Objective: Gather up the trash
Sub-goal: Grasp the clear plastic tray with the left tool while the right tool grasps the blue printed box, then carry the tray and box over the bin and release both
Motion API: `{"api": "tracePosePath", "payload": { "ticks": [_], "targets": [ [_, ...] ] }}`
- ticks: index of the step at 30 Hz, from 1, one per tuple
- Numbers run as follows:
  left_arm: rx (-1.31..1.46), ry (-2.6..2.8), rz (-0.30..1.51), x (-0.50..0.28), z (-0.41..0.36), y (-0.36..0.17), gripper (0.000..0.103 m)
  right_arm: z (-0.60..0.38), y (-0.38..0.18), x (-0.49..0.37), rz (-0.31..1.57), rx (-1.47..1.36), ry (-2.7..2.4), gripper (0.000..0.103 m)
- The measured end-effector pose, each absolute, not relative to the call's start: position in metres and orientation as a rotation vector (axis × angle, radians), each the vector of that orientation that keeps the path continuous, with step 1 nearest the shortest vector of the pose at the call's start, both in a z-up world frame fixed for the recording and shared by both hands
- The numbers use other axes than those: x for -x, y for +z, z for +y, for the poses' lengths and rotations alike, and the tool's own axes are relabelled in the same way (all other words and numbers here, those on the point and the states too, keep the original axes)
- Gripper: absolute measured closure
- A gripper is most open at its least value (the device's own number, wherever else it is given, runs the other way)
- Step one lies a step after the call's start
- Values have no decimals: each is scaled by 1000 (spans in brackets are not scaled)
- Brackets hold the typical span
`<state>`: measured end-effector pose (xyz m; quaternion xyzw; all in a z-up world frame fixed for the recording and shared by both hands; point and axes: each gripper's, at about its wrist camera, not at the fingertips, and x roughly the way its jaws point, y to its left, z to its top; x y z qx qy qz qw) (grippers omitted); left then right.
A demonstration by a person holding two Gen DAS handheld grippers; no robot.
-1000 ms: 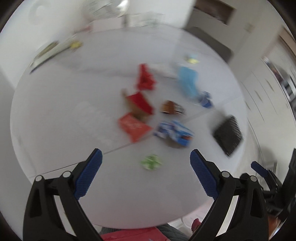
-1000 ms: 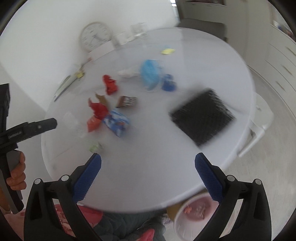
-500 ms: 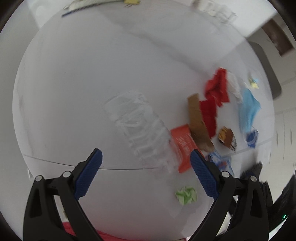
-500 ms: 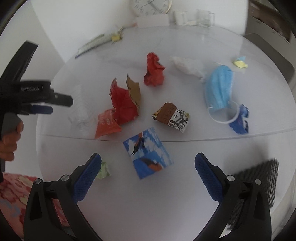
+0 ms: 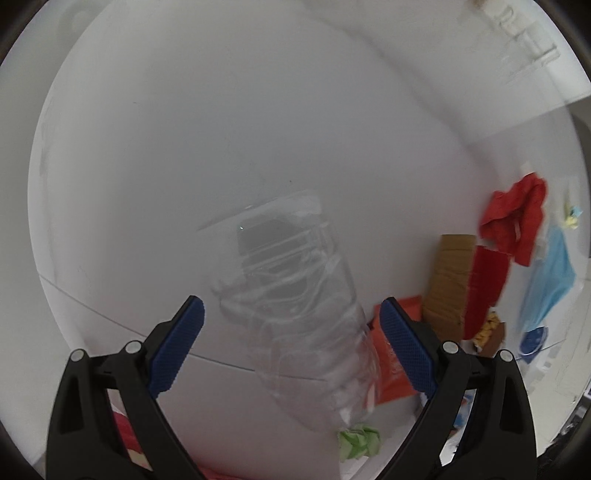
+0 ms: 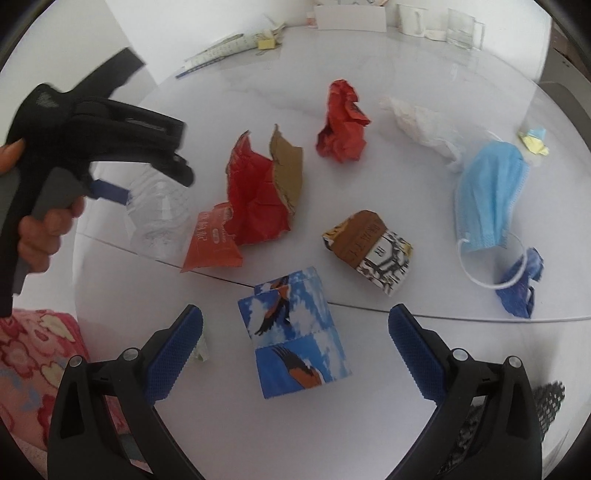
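A crushed clear plastic bottle (image 5: 295, 310) lies on the round white table (image 5: 184, 147), between the spread fingers of my open left gripper (image 5: 291, 343). In the right wrist view the same bottle (image 6: 159, 218) sits under the left gripper (image 6: 122, 192), held by a hand. My right gripper (image 6: 295, 339) is open just above a blue bird-print carton (image 6: 295, 332). Beyond it lie an orange packet (image 6: 210, 243), a torn red and brown box (image 6: 266, 188), a red crumpled wrapper (image 6: 341, 125), a brown cigarette pack (image 6: 369, 247) and a blue face mask (image 6: 487, 199).
A white tissue (image 6: 421, 118), a blue crumpled wrapper (image 6: 521, 284) and a small yellow scrap (image 6: 533, 140) lie at the right. A green paper wad (image 5: 358, 439) sits near the front edge. A black mesh basket (image 6: 546, 398) is at the lower right. Glasses (image 6: 461, 26) stand at the back.
Both grippers have moved closer to the table. The left one closed in on the clear bottle, now between its fingers. The right one came down toward the blue carton.
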<state>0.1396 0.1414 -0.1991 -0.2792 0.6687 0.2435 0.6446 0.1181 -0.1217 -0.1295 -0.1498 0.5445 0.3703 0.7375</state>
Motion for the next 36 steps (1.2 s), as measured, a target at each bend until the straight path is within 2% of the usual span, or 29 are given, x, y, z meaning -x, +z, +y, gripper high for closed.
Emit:
{"api": "tracePosePath", "payload": {
  "ticks": [3, 4, 5, 7, 9, 11, 16, 23, 30, 36],
  "targets": [
    [624, 559, 1542, -139, 142, -203, 22, -117, -135, -117, 1200, 382, 829, 8],
    [624, 559, 1552, -139, 143, -204, 30, -116, -137, -117, 1203, 390, 829, 9],
    [619, 552, 1565, -138, 144, -205, 31, -115, -138, -117, 1210, 394, 831, 12],
    [586, 541, 1561, -139, 144, -203, 31, -115, -142, -118, 1227, 394, 833, 21],
    [534, 524, 1537, -139, 143, -198, 32, -113, -143, -118, 1242, 385, 835, 40],
    [476, 496, 1523, -140, 140, -192, 32, -113, -143, -119, 1257, 371, 836, 50],
    [374, 458, 1466, -137, 130, -172, 32, -121, -134, -119, 1251, 308, 808, 51],
    [273, 313, 1378, -118, 84, -117, 32, -159, -100, -108, 1192, 157, 729, 51],
    [108, 10, 1309, -100, -15, -71, 32, -234, -62, -53, 1114, 18, 552, 51],
    [-93, -310, 1263, -74, -116, -51, 32, -305, -53, 19, 1095, -92, 336, 51]
  ]
}}
